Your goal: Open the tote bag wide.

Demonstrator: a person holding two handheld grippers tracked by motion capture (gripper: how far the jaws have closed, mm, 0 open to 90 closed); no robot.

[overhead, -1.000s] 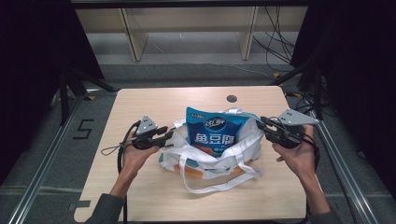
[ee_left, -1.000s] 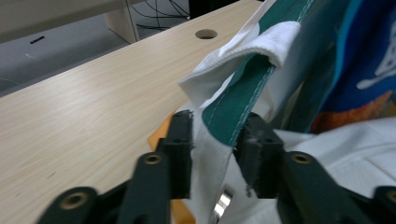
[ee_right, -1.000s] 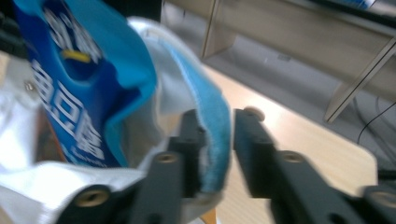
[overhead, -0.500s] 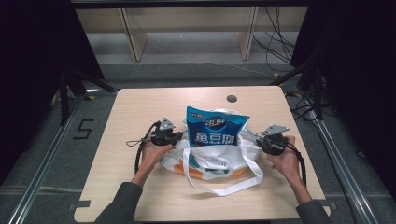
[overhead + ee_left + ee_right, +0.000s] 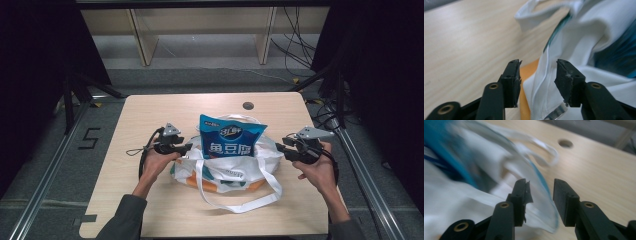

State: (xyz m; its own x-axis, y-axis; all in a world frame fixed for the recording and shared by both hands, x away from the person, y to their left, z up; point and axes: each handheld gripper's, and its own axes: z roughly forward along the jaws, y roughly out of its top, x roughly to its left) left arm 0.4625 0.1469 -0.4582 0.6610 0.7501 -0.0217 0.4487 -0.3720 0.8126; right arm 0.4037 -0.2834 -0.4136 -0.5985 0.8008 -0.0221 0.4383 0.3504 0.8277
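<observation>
While lit from above, surface: pale wood-grain table (image 5: 150,210), round hole (image 5: 248,106) near far edge, corners rounded.
Room: dark surround; grey floor with a "5" mark (image 5: 89,138) left of table; light wooden shelf legs (image 5: 141,40) beyond far edge; black cables (image 5: 295,45) at far right.
Bag: white cloth bag (image 5: 227,167) with orange and teal print, slumped at table centre; long white strap (image 5: 250,200) looped toward near edge.
Packet: blue snack packet (image 5: 231,138) standing upright out of bag mouth, white lettering facing near side.
Left gripper (image 5: 189,147): held level at bag's left side, tips at the cloth; jaws just been opening, now parted. In left gripper view, white bag fabric (image 5: 549,82) lying in the gap, pads (image 5: 564,75) not pressing on it; orange panel just beside the left-hand jaw.
Right gripper (image 5: 279,148): held level at bag's right side, tips at the bag's edge; jaws just been opening, now parted. In right gripper view, blurred teal-edged fold of bag (image 5: 541,202) between jaws, no clamp visible; bare table beyond.
Bag vs grippers: between the two, both tips pointing inward at it.
</observation>
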